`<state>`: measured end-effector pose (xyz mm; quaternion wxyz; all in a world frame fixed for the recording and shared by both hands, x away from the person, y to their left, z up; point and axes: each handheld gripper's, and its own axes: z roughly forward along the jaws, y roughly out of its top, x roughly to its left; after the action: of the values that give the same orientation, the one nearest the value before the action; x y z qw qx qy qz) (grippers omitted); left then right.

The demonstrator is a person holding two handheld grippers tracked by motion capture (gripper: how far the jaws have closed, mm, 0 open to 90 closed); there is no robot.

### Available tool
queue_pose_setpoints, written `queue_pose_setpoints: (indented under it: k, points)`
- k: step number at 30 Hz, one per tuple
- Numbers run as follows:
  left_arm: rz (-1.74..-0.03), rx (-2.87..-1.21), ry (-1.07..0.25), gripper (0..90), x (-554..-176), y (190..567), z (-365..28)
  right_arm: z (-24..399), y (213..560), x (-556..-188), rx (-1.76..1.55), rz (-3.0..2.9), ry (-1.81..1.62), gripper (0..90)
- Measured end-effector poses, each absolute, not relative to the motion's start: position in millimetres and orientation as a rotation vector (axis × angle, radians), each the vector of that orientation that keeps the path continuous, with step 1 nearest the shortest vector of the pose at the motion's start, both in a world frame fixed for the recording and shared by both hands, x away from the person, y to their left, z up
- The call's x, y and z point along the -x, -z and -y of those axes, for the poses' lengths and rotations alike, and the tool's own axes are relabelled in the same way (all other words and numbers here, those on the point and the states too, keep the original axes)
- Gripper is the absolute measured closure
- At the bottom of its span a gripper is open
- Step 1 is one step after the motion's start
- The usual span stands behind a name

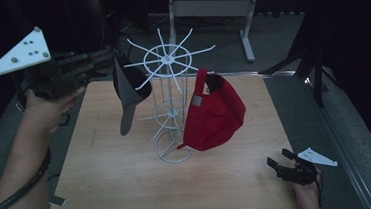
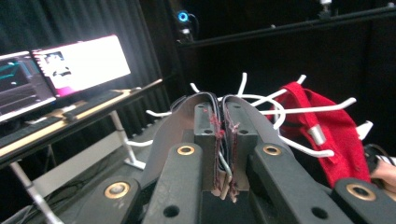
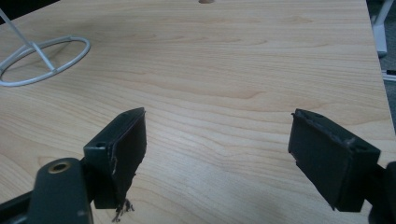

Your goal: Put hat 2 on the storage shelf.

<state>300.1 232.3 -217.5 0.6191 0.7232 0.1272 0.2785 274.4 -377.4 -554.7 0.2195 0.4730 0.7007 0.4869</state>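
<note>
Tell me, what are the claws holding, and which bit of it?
The left claw is shut on the dark grey cap, pinching the edge of its back part, with the brim hanging down beside the white rack. The right claw is open and holds nothing.

Your left gripper [image 1: 103, 56] was a black linkage frame topped by a white three-cornered plate [image 1: 20, 53] at about ten o'clock, set with round studs and small dark dots. Seen along its own jaws, the black arms carried brass-ringed pivots, plain holes below them, and frayed reddish threads ran along the grey pad edges. A thick black cable [image 1: 17, 190] trailed beside your bare forearm [image 1: 15, 163]. Your right gripper [image 1: 280, 161], at about five o'clock, was black too, with a smaller white plate [image 1: 317, 157]; its blocky jaw pads had chipped edges and loose threads.
</note>
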Motion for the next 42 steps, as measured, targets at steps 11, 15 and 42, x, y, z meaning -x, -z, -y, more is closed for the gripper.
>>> queue_pose_setpoints:
  k: [11,15,42]
  points:
    - [-0.243,-1.823,-0.629,85.5,-292.2,242.2,-225.7,376.5,555.0,-274.9,-1.310,-1.945,-1.340,19.2]
    - [-0.248,-1.817,-0.619,85.4,-288.4,248.4,-223.6,376.5,554.9,-274.9,-1.315,-1.943,-1.340,19.2]
    - [-0.374,-1.771,-0.537,64.7,-270.3,301.4,-231.0,377.0,554.9,-274.4,-1.306,-1.942,-1.350,19.2]
